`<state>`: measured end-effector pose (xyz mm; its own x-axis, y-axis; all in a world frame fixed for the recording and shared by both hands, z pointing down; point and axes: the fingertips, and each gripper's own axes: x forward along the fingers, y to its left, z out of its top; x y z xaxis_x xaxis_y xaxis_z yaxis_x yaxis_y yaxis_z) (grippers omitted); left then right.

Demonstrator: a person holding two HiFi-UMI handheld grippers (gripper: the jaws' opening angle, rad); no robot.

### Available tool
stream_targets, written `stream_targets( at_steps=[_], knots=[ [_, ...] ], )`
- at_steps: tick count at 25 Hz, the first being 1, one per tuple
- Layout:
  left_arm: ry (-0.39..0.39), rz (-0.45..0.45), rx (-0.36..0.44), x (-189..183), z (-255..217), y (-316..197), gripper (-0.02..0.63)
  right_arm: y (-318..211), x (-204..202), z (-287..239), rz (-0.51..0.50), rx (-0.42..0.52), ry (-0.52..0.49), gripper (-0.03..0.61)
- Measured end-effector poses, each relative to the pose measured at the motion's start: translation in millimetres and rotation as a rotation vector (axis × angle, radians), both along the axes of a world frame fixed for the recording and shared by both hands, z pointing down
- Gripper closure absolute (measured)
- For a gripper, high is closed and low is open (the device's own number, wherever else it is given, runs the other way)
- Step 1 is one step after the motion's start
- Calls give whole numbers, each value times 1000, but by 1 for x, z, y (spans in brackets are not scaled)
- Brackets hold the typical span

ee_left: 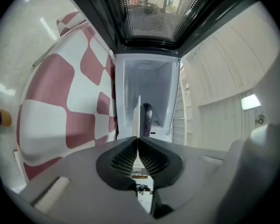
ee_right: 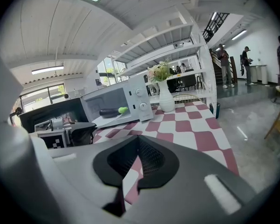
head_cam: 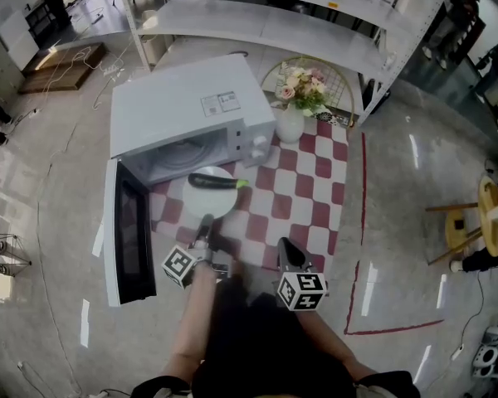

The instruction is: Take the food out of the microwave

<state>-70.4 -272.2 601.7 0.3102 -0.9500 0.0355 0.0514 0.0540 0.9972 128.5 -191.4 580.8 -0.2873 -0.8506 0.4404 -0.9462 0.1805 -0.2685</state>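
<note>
The left gripper (ee_left: 138,139) has its jaws pinched on the near rim of a round white plate (head_cam: 201,202), seen edge-on between them. A dark aubergine with a green stem (head_cam: 216,182) lies across the plate just beyond the jaws. Past that stands the white microwave oven (head_cam: 183,110), its door (head_cam: 124,230) swung wide to the gripper's left. The plate seems just outside the oven's mouth. The right gripper (ee_right: 136,141), beside the left, is closed and empty above the red-and-white checked cloth (head_cam: 307,191).
</note>
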Motion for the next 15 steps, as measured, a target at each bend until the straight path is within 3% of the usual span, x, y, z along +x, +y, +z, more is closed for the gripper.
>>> stream_targets(
  at_steps=[15],
  knots=[
    [8,86,-7,31,7,-5,595,5,40,6,139,-23,-33,578]
  ],
)
